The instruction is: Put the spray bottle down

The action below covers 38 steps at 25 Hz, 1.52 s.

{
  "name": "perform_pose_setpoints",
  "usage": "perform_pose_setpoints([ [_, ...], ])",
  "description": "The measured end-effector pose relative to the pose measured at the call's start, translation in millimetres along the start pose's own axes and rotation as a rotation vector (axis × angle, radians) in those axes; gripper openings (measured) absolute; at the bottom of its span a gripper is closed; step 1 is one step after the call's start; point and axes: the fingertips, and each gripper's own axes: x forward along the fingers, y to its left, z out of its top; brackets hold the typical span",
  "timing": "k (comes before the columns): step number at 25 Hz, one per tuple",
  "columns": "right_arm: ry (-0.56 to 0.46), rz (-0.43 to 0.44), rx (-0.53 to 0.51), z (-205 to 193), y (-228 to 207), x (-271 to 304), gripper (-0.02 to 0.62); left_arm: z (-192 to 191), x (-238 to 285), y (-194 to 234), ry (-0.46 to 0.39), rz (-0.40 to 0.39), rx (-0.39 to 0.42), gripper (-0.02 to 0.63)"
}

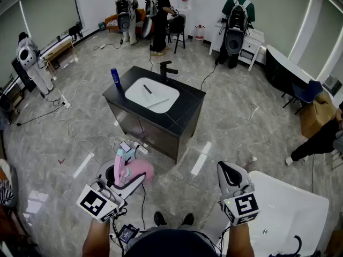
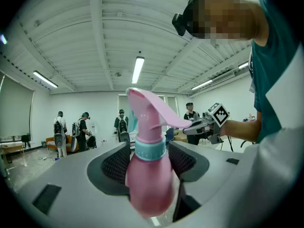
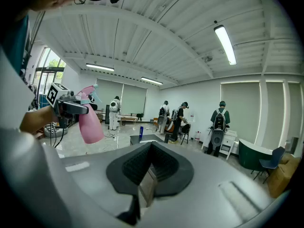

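Observation:
A pink spray bottle (image 1: 134, 170) with a teal collar and pink trigger is held off the floor at the lower left of the head view. My left gripper (image 1: 127, 180) is shut on it. In the left gripper view both pads press the bottle's neck and body (image 2: 149, 175), and the nozzle points away from the camera. My right gripper (image 1: 229, 171) hovers at the lower right, apart from the bottle, with its jaws together and nothing between them (image 3: 151, 152). The right gripper view shows the spray bottle (image 3: 90, 123) hanging in the left gripper (image 3: 71, 107).
A black vanity (image 1: 187, 103) with a white basin, a black faucet (image 1: 167, 68) and a blue bottle (image 1: 115, 76) stands ahead. A white bathtub (image 1: 292, 213) lies at the lower right. Cables run over the marble floor. Several people work at the back wall.

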Motion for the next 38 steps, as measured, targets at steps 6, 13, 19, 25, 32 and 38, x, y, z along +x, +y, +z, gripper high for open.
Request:
perform_pose_setpoints([
  [6,0.011,-0.005,-0.001,-6,3,10,0.008,-6,0,12,0.008,-0.008,0.000,0.259],
  [13,0.014,-0.020,0.021,-10,14,18,0.009,-11,-4,25,0.004,-0.030,0.001,0.259],
  [19,-0.004,-0.022,0.038,-5,23,29,0.011,-18,0,38,0.008,-0.054,-0.003,0.259],
  [25,0.003,-0.043,0.059,-12,4,44,0.011,-24,19,50,0.017,-0.058,-0.013,0.259],
  [32,0.018,-0.008,0.071,-21,-41,87,0.011,-27,68,70,0.038,-0.027,-0.026,0.259],
  [38,0.025,0.052,0.059,-21,-84,135,0.011,-26,121,92,0.043,0.017,-0.036,0.259],
])
